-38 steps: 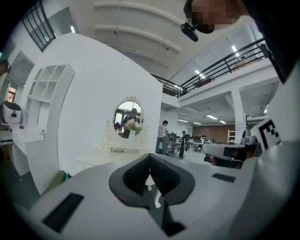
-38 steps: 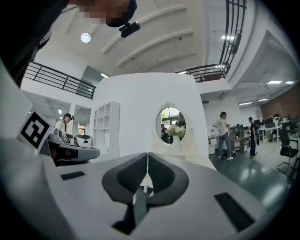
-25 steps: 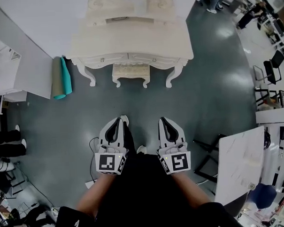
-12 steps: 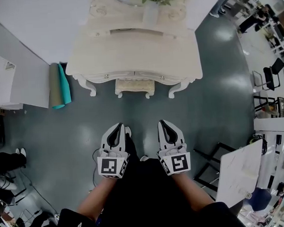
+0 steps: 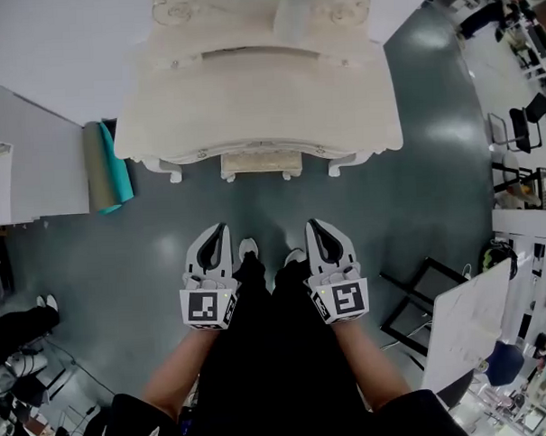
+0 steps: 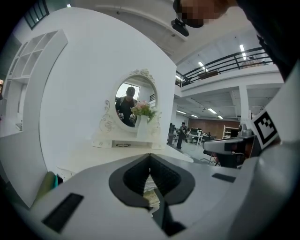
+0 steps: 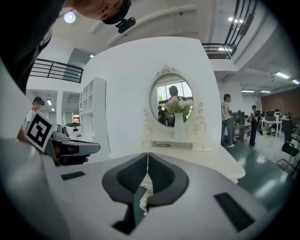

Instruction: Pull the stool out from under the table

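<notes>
A cream stool (image 5: 261,163) is tucked under the cream dressing table (image 5: 259,96), with only its front edge showing in the head view. A bit of it shows through the jaw gap in the left gripper view (image 6: 151,187) and the right gripper view (image 7: 145,183). My left gripper (image 5: 218,230) and right gripper (image 5: 315,226) hang side by side over the floor, short of the table, both shut and empty, pointing at the stool.
A round mirror (image 7: 171,103) and a vase of flowers (image 7: 178,123) stand on the table top. Rolled green and grey mats (image 5: 102,166) lean at the table's left. A white board and black frames (image 5: 421,305) stand at the right. My shoes (image 5: 247,250) are just behind the grippers.
The table and stool have come nearer in the head view, and more of the stool is now hidden under the table top. Both grippers stay shut and level with each other.
</notes>
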